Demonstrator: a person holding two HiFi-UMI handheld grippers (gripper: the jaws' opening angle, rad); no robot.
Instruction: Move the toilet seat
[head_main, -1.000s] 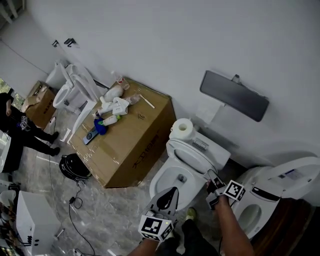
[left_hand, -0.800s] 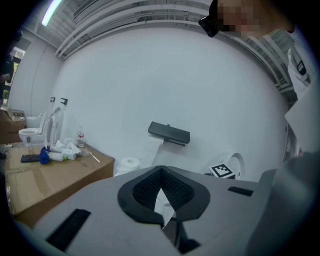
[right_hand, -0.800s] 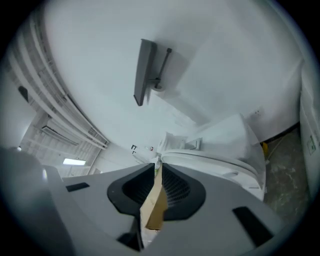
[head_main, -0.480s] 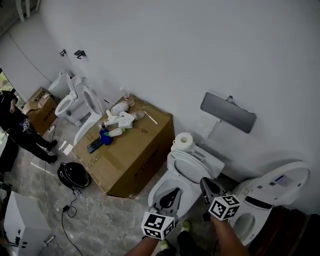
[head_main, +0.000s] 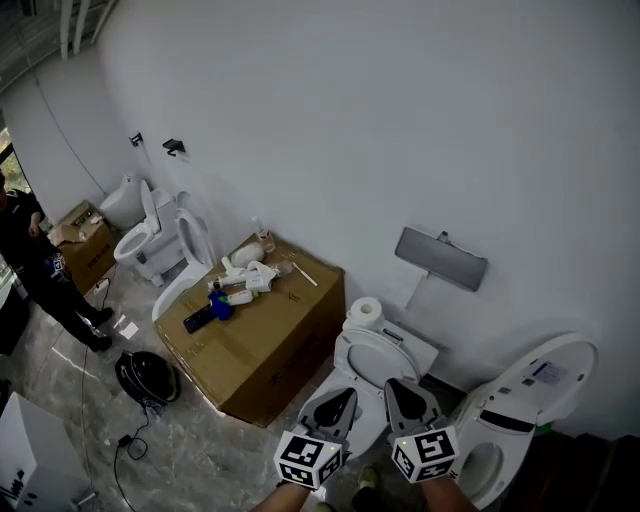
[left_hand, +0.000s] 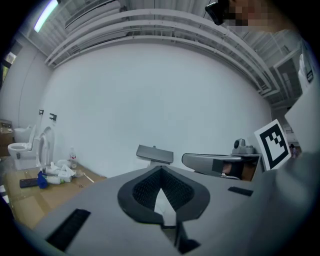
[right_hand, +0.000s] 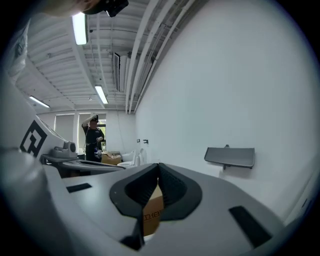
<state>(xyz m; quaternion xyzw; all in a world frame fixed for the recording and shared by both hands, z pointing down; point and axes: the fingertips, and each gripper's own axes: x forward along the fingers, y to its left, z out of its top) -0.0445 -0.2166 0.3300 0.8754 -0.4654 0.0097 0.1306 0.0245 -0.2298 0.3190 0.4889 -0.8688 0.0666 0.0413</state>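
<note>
The middle toilet's white oval seat (head_main: 372, 352) shows below the tank, which carries a paper roll (head_main: 367, 312). Both grippers hover side by side at the bottom of the head view, just in front of that toilet, touching nothing. My left gripper (head_main: 349, 393) (left_hand: 161, 169) is shut, tips together and empty. My right gripper (head_main: 393, 384) (right_hand: 158, 165) is finishing closing, its tips meeting with nothing between them. Each gripper view looks out at the white wall and the grey wall panel (right_hand: 230, 157). The bowl's front is hidden behind the grippers.
A second toilet (head_main: 528, 388) with its lid raised stands close on the right. A big cardboard box (head_main: 262, 340) topped with bottles and clutter sits on the left. A black round object (head_main: 147, 376), cables, more toilets (head_main: 150, 240) and a person (head_main: 30, 265) are further left.
The head view has pulled back and up. My right gripper has come away from the seat's right rim and gone from open to shut. Both grippers now sit lower in view.
</note>
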